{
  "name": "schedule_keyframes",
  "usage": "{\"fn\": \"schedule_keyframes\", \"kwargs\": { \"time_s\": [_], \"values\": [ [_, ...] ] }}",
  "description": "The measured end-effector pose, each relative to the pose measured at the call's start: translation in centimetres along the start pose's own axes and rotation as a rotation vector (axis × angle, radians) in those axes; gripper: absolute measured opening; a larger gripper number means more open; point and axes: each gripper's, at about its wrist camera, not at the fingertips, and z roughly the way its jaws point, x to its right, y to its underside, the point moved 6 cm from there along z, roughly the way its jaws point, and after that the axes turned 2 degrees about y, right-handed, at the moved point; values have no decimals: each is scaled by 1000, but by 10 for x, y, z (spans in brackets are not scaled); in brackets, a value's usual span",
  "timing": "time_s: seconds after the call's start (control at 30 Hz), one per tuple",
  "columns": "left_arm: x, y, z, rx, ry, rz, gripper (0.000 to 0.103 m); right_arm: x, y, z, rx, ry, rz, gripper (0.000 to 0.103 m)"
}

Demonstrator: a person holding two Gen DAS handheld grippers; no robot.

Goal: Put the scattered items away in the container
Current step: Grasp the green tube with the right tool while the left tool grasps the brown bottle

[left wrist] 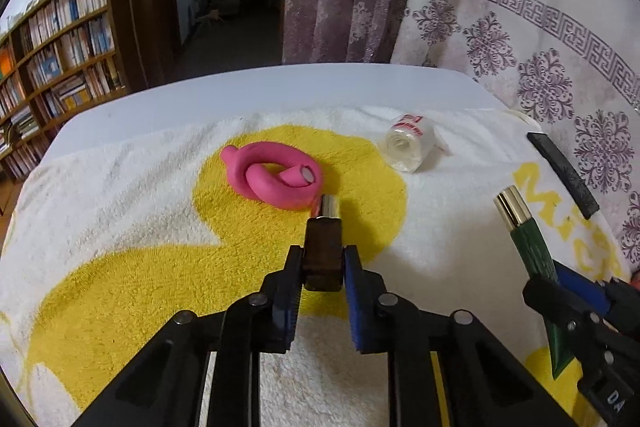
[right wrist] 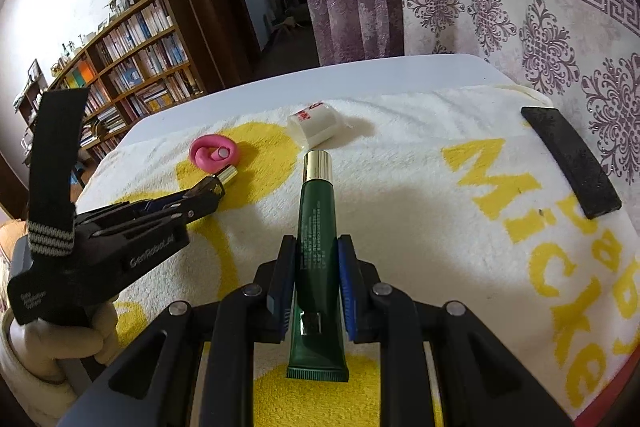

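My left gripper [left wrist: 323, 259] is shut on a dark brown lipstick with a silver end [left wrist: 325, 247], held just above the towel; it also shows in the right wrist view [right wrist: 224, 179]. A coiled pink silicone piece [left wrist: 276, 175] lies just beyond it, also in the right wrist view [right wrist: 215, 153]. My right gripper [right wrist: 318, 259] is shut on a green tube with a gold cap [right wrist: 316, 227], seen at the right of the left wrist view [left wrist: 528, 239]. A clear plastic roll [left wrist: 408, 147] lies farther back. No container shows.
A white and yellow towel [right wrist: 440, 227] covers a white table [left wrist: 280, 87]. A flat black bar [right wrist: 568, 167] lies at the towel's right edge. Patterned curtains [right wrist: 520, 7] hang behind. A bookshelf [right wrist: 136, 75] stands at the left.
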Motion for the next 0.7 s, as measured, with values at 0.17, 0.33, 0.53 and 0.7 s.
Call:
{"fn": "schedule_keyframes", "kwargs": {
  "time_s": [0.17, 0.33, 0.53, 0.7],
  "values": [
    [10, -4, -14, 29, 17, 21, 21, 5, -6, -15, 25, 7, 20, 22],
    [27, -8, -32, 73, 32, 57, 21, 11, -8, -40, 56, -2, 54, 22],
    [45, -9, -57, 122, 50, 93, 21, 17, 0, -69, 88, 2, 78, 22],
    [59, -3, -74, 138, 59, 117, 21, 28, 10, -94, 109, 6, 112, 22]
  ]
}}
